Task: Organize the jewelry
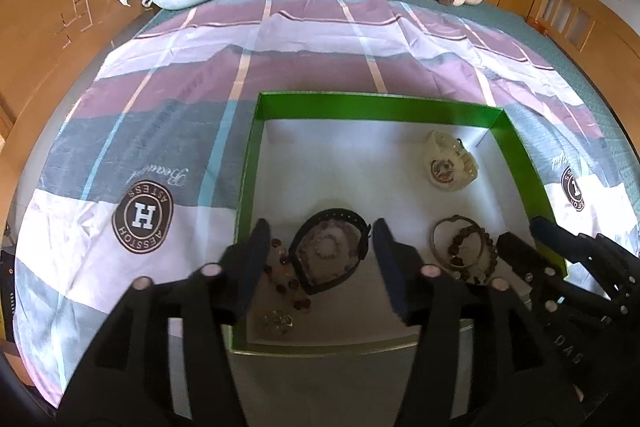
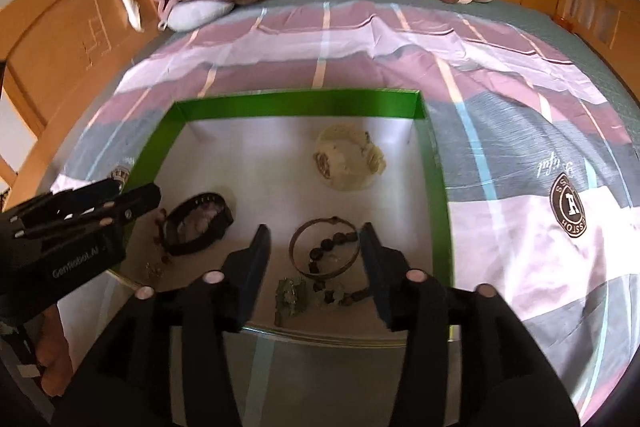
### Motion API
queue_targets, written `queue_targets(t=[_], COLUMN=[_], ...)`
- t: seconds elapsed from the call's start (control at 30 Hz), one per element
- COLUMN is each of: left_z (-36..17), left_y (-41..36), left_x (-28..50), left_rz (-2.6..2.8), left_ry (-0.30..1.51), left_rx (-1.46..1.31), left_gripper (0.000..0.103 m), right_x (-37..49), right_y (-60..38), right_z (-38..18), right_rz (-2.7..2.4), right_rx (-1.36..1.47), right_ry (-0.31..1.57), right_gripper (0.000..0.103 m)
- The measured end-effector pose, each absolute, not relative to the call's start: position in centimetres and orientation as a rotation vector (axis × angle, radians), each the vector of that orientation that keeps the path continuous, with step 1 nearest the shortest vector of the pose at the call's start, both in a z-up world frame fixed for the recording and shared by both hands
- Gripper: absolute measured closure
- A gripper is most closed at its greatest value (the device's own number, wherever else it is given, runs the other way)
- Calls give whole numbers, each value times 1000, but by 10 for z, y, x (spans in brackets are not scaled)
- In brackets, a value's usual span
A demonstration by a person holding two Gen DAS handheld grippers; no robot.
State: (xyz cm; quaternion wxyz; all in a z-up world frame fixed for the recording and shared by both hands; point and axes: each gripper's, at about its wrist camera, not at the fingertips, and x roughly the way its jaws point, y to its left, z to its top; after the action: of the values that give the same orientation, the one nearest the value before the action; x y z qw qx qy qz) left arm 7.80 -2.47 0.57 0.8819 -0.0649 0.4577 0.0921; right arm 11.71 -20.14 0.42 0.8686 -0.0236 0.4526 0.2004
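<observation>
Two hand-held grippers are hovering over a green-walled box (image 1: pixel 245 195) lying on a striped bedspread (image 1: pixel 160 131), its white floor scattered with jewelry. The left gripper (image 1: pixel 320 259), fingers spread wide and holding nothing, is framing a black band (image 1: pixel 332 251); closing squarely on its rim looks the cleanest pick. The right gripper (image 2: pixel 314 259), equally agape and empty, is bracketing a metal bangle (image 2: pixel 324 247) and dark beads (image 2: pixel 328 247).
</observation>
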Motion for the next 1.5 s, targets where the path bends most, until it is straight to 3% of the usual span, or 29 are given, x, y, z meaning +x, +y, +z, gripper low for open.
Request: queue_targets(t=[0.07,0.2,0.6,1.5], left_z=[10,20,22,15], left_y=[-26,-26,-26,-24], left_x=[76,71,62,62], left_rz=[201,238,237,214], left_ry=[942,919,940,973], left_rx=[-128,-111,-121,-144], left_gripper=[36,20,6,5], right_x=[116,115,118,112], right_y=[-207,-211,-218,-213], right_z=[9,17,8,5], right_rz=[395,363,328,346], right_rx=[-27,-22,-19,-17], right_ry=[912,864,906,922], right_gripper=[30,18,11,10])
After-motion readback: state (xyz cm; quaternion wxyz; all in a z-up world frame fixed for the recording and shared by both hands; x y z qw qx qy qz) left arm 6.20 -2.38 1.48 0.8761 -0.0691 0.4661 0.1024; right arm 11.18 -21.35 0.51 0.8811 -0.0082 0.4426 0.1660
